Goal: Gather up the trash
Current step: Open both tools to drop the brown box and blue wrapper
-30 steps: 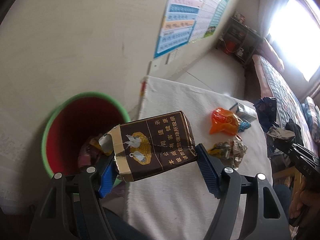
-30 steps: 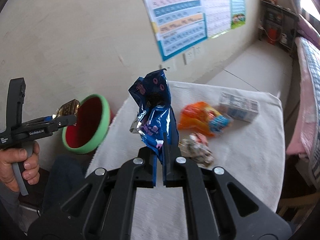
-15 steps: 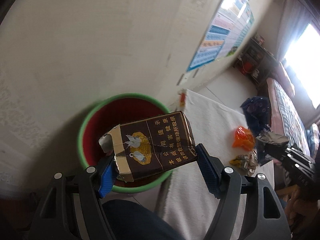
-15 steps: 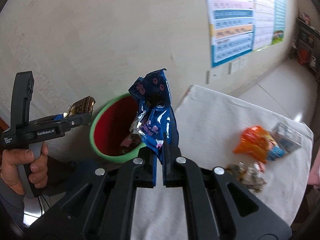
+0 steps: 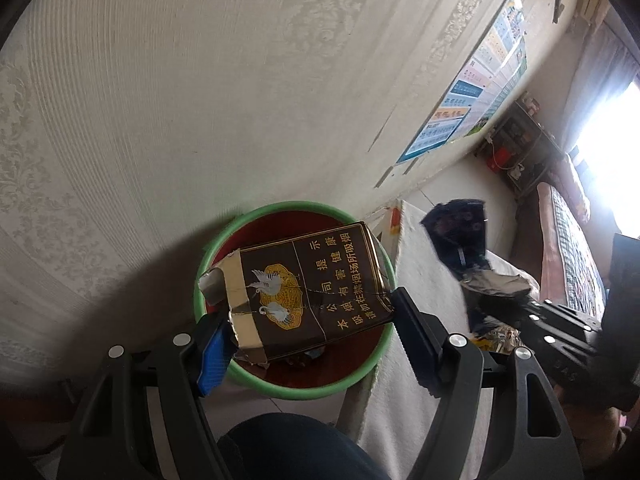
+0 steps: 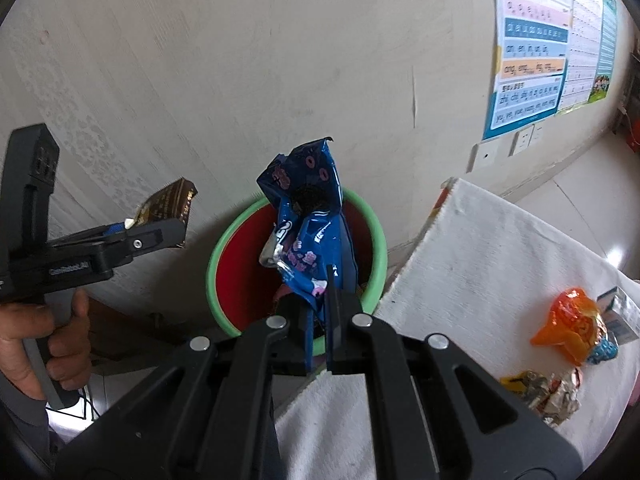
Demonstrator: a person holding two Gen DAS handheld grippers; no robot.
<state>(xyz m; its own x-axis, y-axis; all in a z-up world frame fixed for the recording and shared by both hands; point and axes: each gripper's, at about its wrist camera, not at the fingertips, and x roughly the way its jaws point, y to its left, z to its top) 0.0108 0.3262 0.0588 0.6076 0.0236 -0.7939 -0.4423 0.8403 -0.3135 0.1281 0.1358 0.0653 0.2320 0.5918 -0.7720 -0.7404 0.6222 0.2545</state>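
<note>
A crumpled brown cigarette pack point(image 5: 304, 292) with gold print hangs over the red bin with a green rim point(image 5: 224, 236), clamped across its width by my left gripper point(image 5: 308, 328). In the right wrist view the same pack point(image 6: 168, 204) pokes out of the left gripper point(image 6: 160, 232) to the left of the bin point(image 6: 216, 256). My right gripper point(image 6: 320, 312) is shut on the lower end of a blue snack wrapper point(image 6: 308, 220), which stands up in front of the bin's mouth. That wrapper point(image 5: 460, 228) also shows dark at the right of the left wrist view.
A white-clothed table point(image 6: 480, 248) sits right of the bin, bearing an orange wrapper point(image 6: 572, 320), a crumpled foil wrapper point(image 6: 540, 392) and a small box point(image 6: 620, 312). The wall stands close behind the bin. A hand point(image 6: 44, 344) holds the left tool. A dark trouser leg point(image 5: 288, 452) is below.
Both grippers have swung left from over the table toward the bin, each keeping its grip. The bin now lies directly under the cigarette pack and behind the blue wrapper.
</note>
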